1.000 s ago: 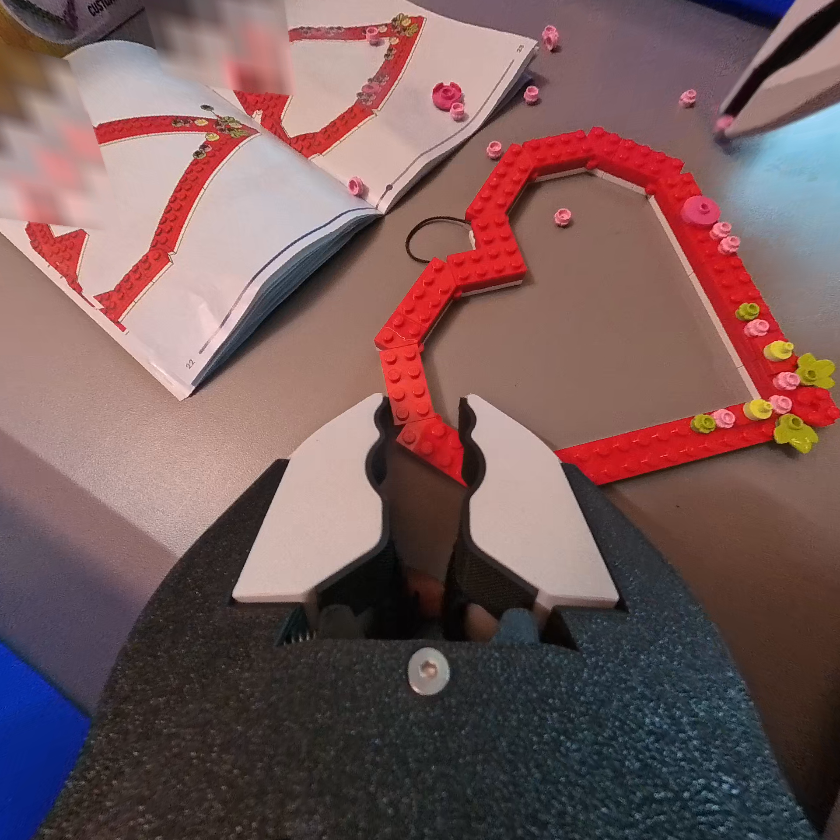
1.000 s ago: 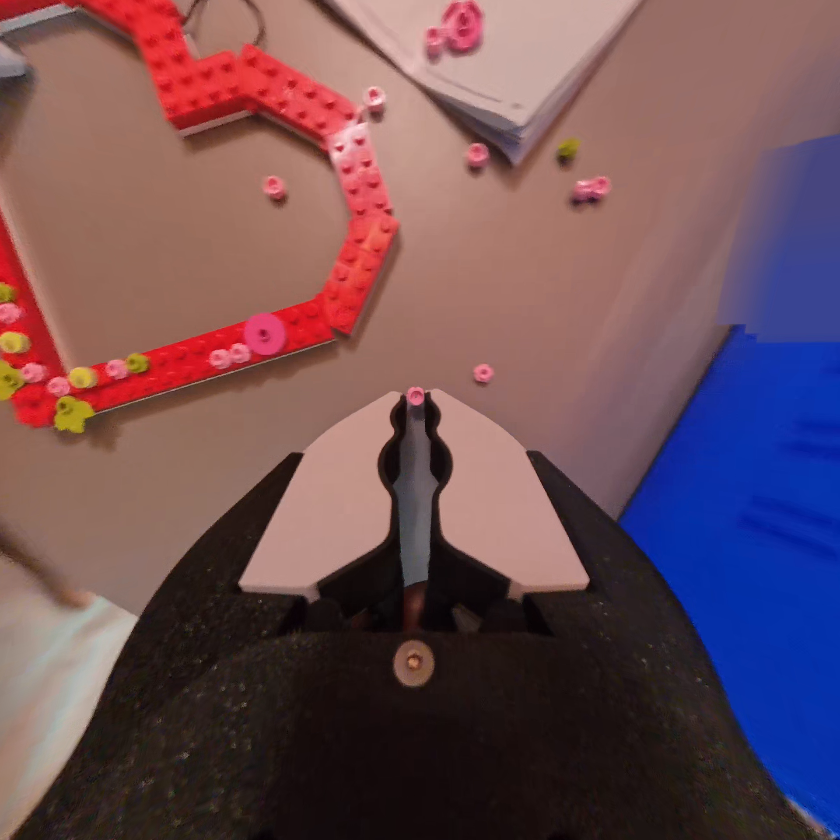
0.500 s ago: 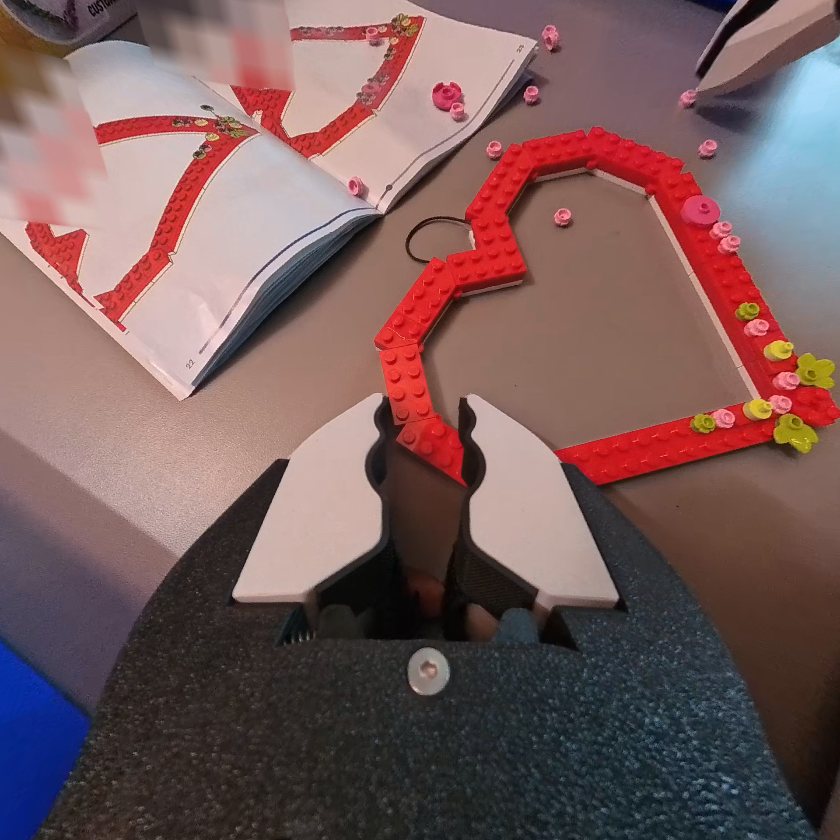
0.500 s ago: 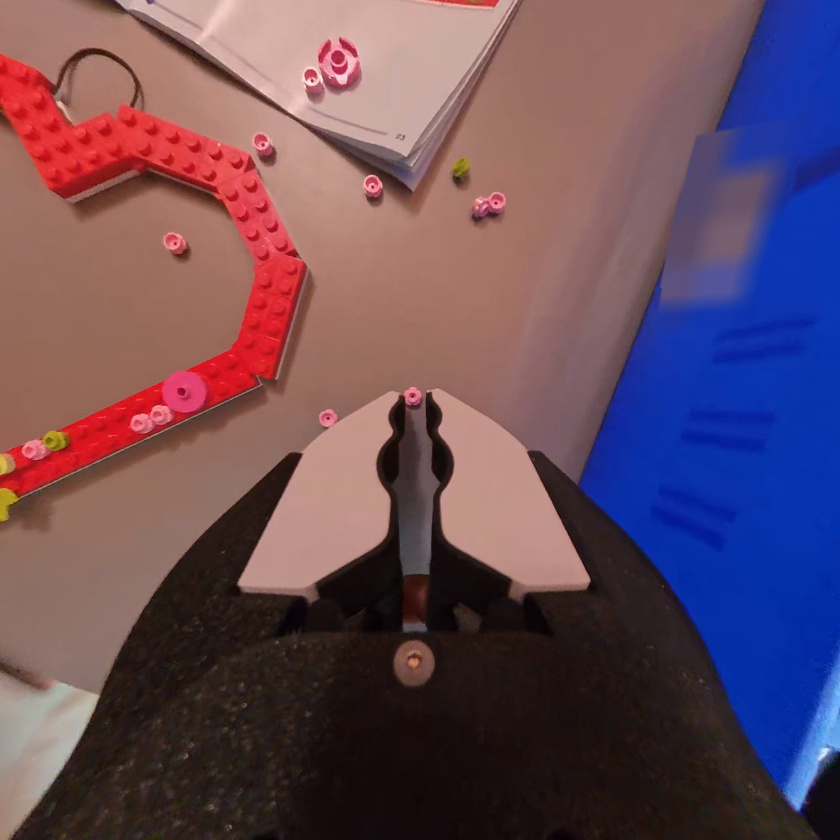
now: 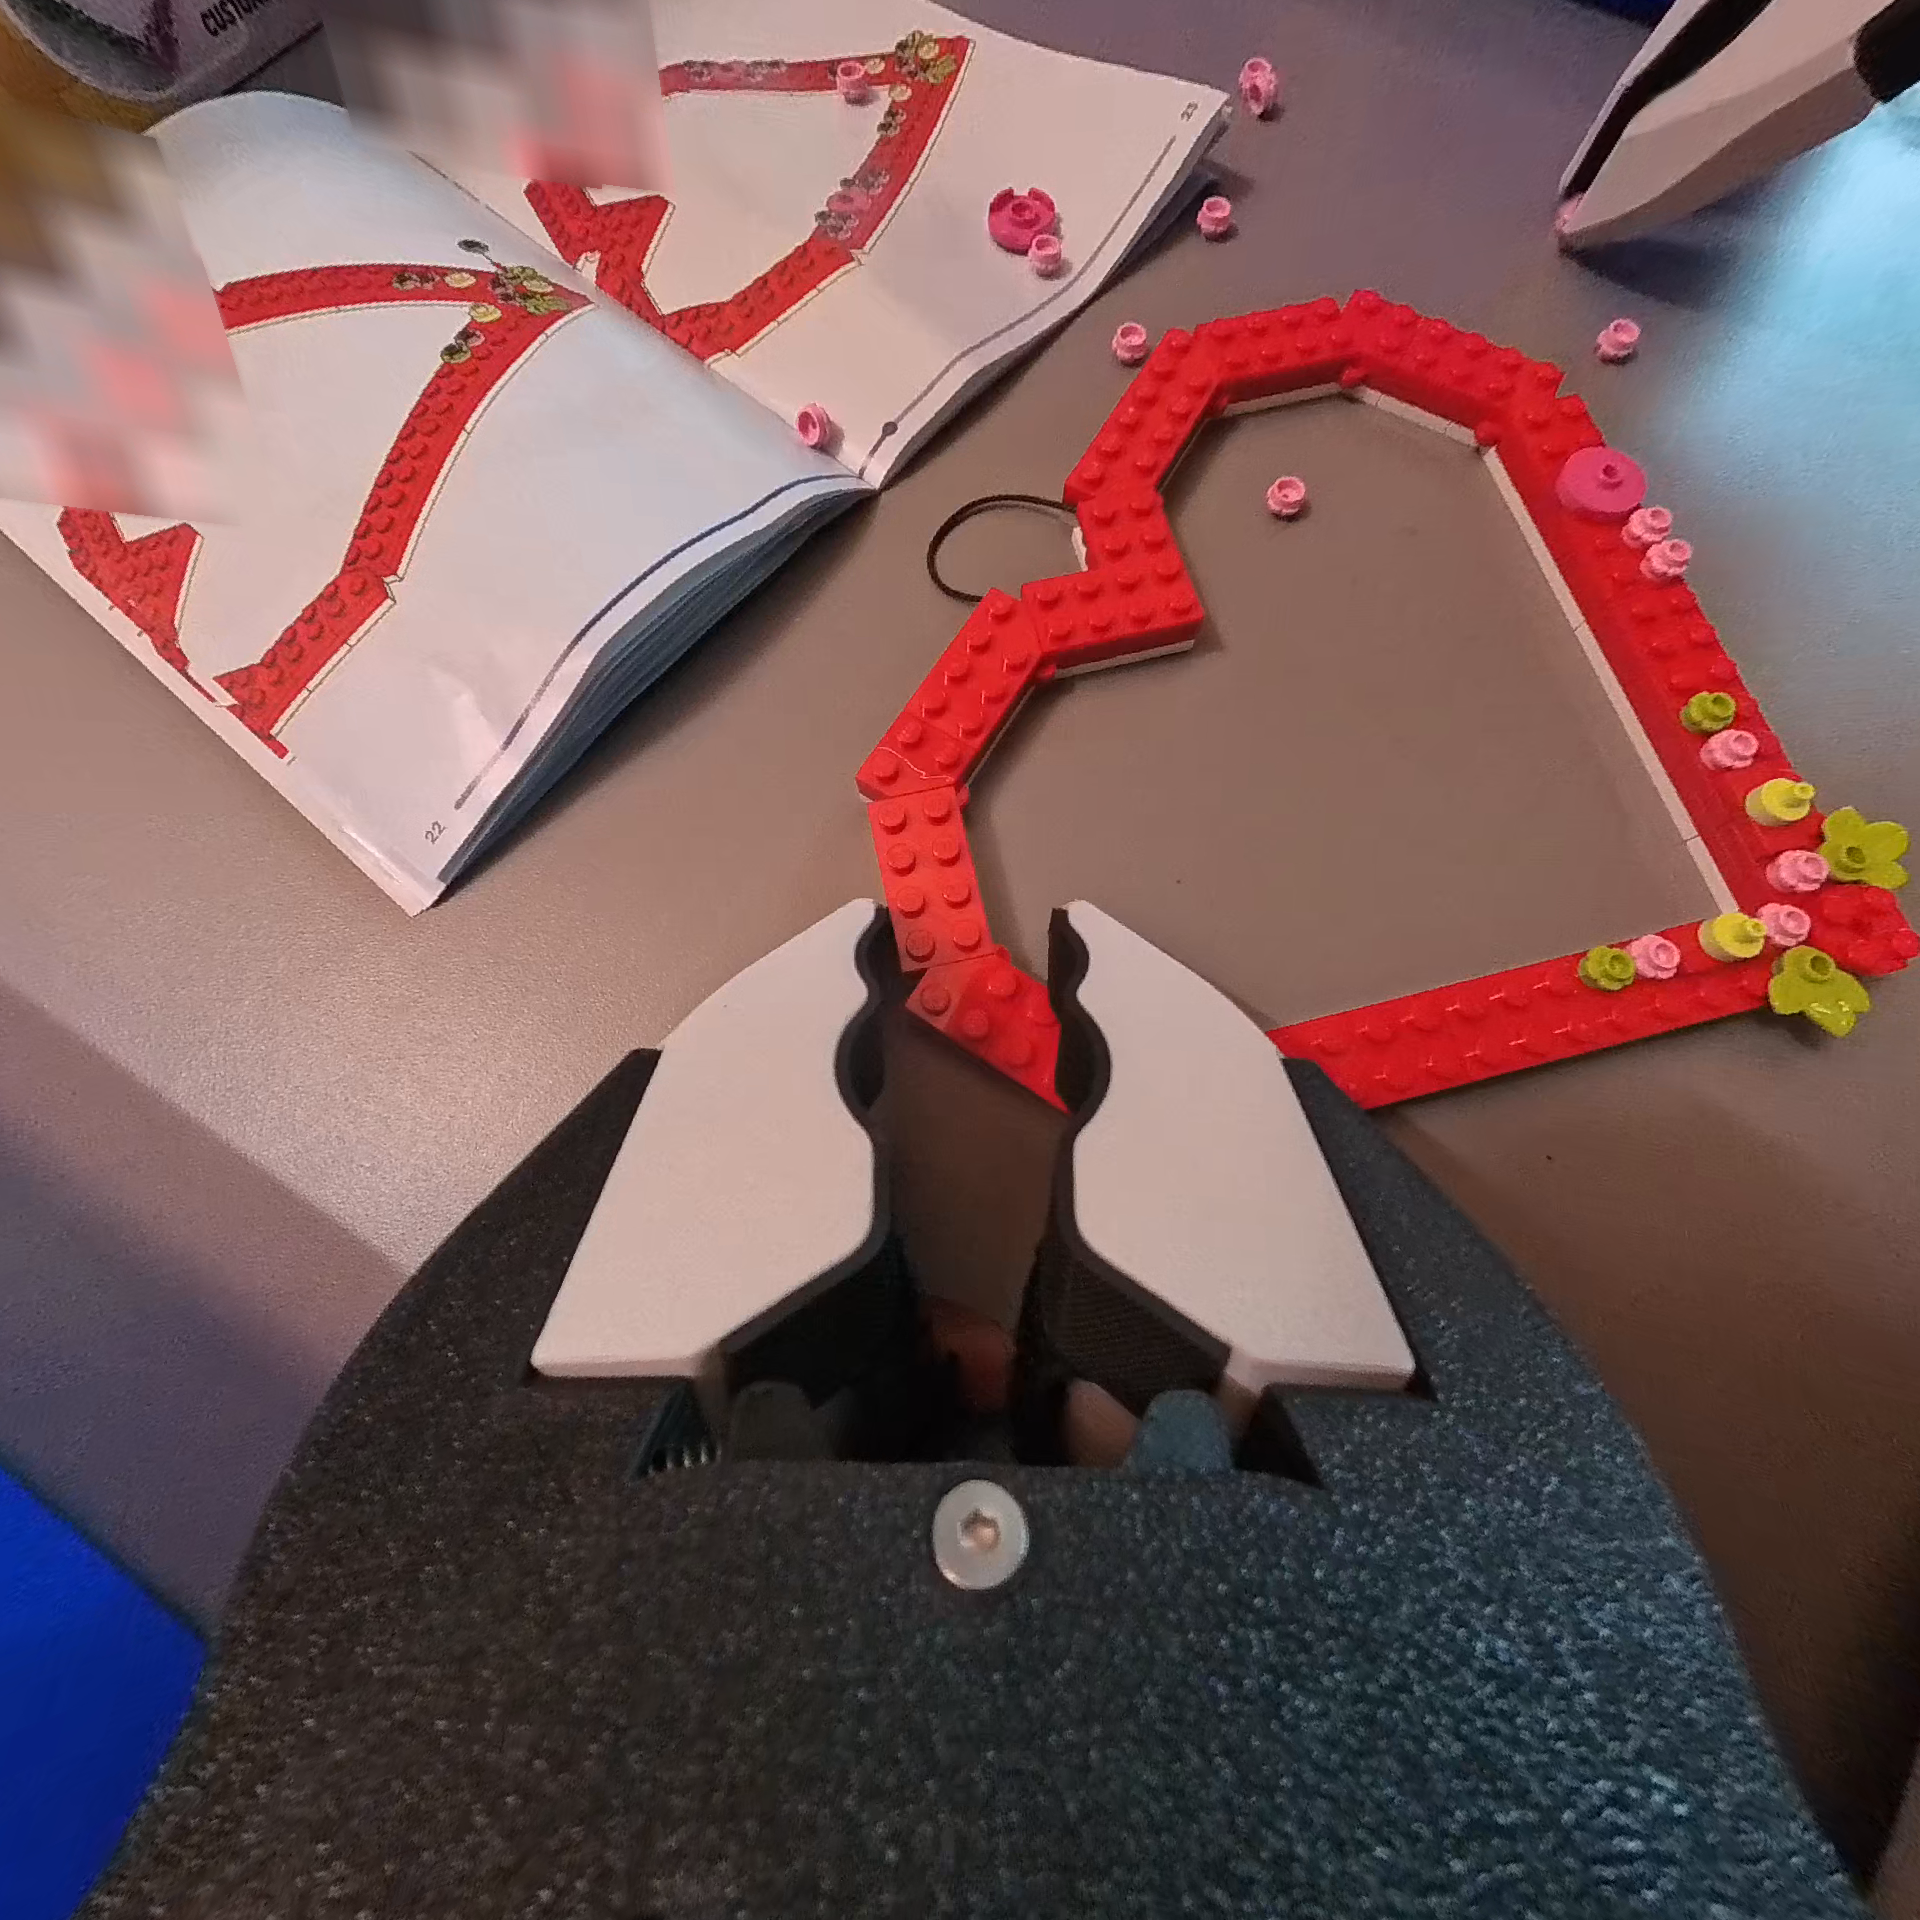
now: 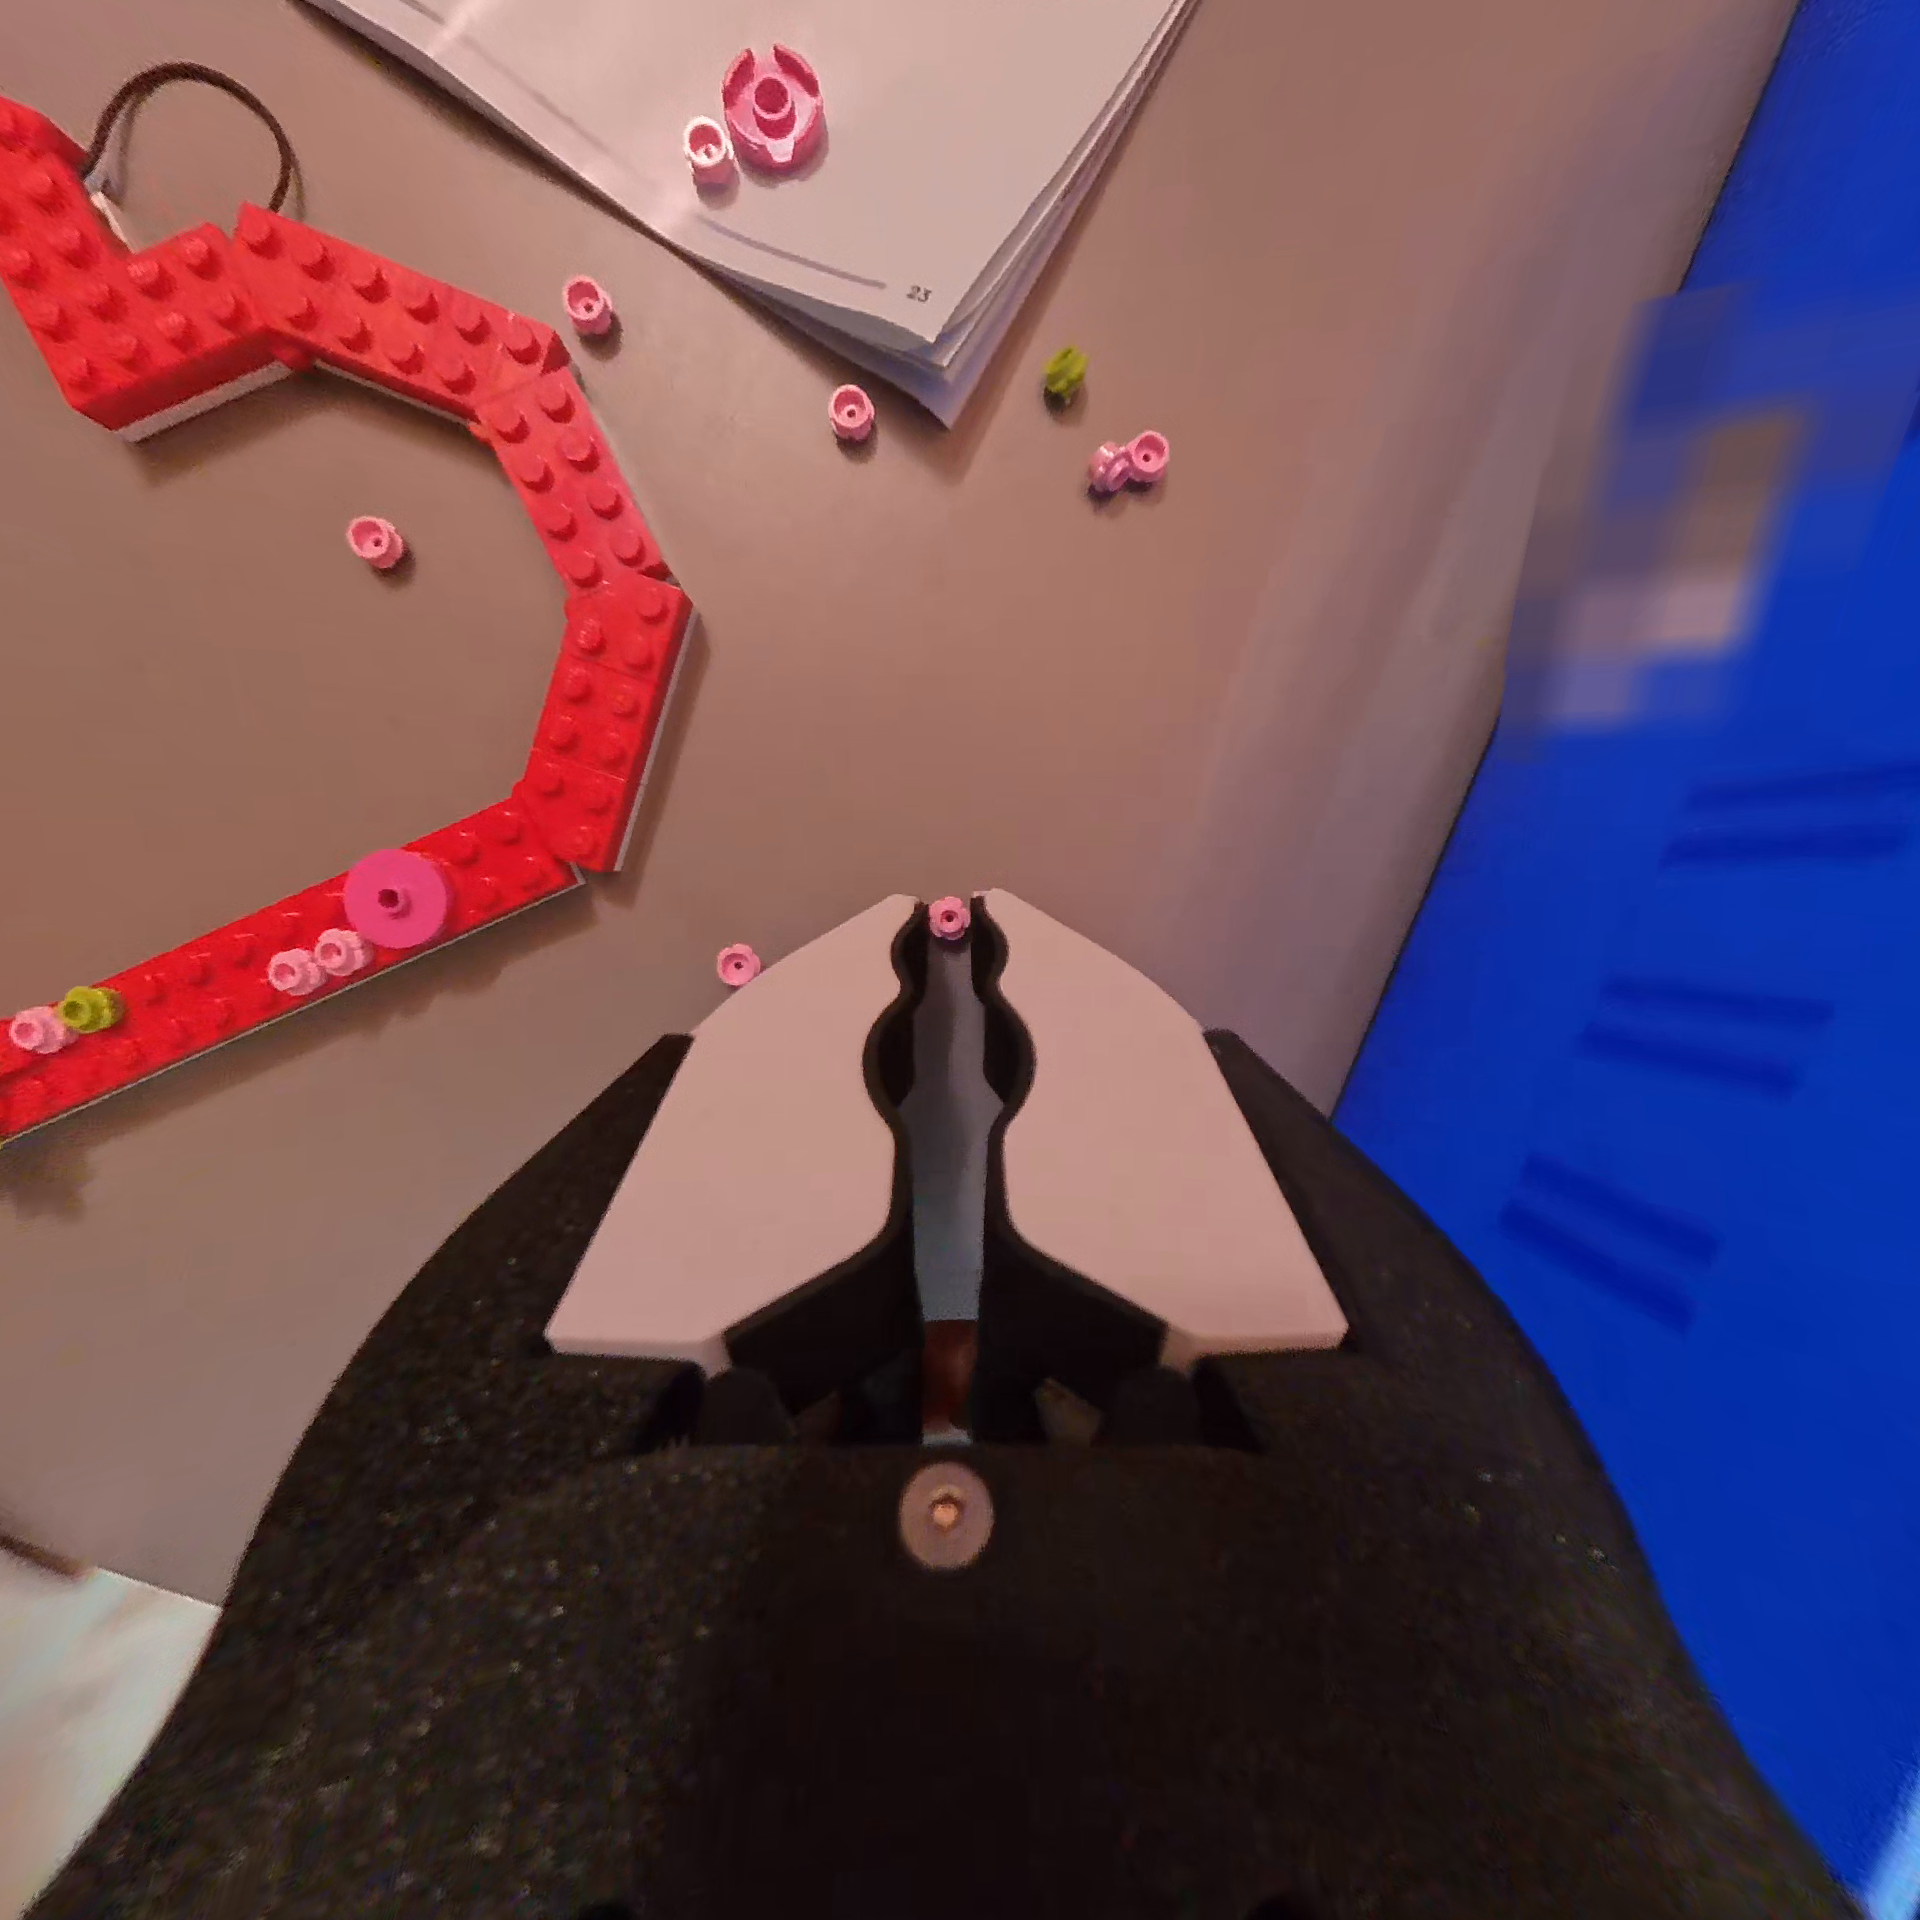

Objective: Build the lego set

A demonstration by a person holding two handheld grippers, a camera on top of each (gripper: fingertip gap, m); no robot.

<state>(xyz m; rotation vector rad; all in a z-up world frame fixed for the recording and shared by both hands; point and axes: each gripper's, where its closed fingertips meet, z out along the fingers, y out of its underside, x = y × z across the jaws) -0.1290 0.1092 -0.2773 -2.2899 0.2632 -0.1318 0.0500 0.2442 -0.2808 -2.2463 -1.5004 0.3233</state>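
Where the left gripper [image 5: 961, 971] reaches in over the near edge of the tabletop [image 5: 260, 987], its two pale fingers are clamped on the lower-left run of the red heart frame [image 5: 940, 904], one finger on each side of the brick strip. The frame lies flat on the grey-brown top, an open outline of studded red plates over a white under-layer. Its right arm carries a row of small pink and lime flower studs [image 5: 1730, 748] and, higher up, one magenta round plate [image 5: 1598, 483]. A single pink stud [image 5: 1286, 497] lies loose inside the outline. A dark cord loop [image 5: 977, 551] sits at the notch of the heart.

Past the frame, toward the far left of the tabletop, the instruction booklet [image 5: 582, 499] lies open; a magenta dish piece [image 5: 1023, 216] and a small pink stud rest on its right page. More pink studs lie scattered between booklet and frame.

Right gripper [image 6: 948, 920], near the tabletop's right edge beside the blue surface [image 6: 1714, 1039]: jaws nearly together, pinching a small pink flower stud [image 6: 948, 918] at the very tips. Another pink stud [image 6: 736, 964] lies on the top just beside its left finger. A lime stud [image 6: 1064, 372] sits near the booklet's corner.
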